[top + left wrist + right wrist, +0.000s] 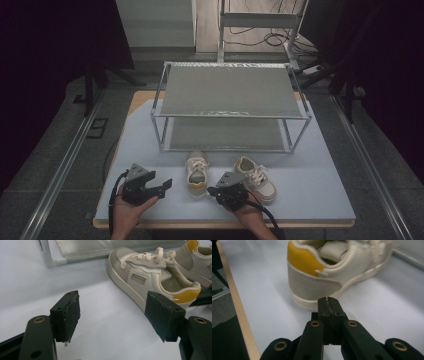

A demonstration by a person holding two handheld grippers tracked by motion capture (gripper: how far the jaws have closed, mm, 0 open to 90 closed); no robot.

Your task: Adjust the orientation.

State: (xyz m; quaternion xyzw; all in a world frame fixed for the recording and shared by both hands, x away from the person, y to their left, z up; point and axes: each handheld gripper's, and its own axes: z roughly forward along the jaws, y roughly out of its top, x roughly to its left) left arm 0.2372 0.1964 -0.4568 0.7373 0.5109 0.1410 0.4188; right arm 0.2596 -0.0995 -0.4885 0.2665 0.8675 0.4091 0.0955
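Two small cream sneakers with yellow heel tabs stand on the pale table top, toes toward the rack. The left sneaker sits between my two grippers. The right sneaker lies just beyond my right gripper. My left gripper is open and empty, its jaws aimed at the left sneaker's side, a short gap away. My right gripper is shut on nothing, its tip close to that sneaker's heel.
A two-tier metal rack with grey shelves stands behind the sneakers, both shelves bare. The table's wooden front edge runs close to my right gripper. Dark floor, rails and cables surround the table.
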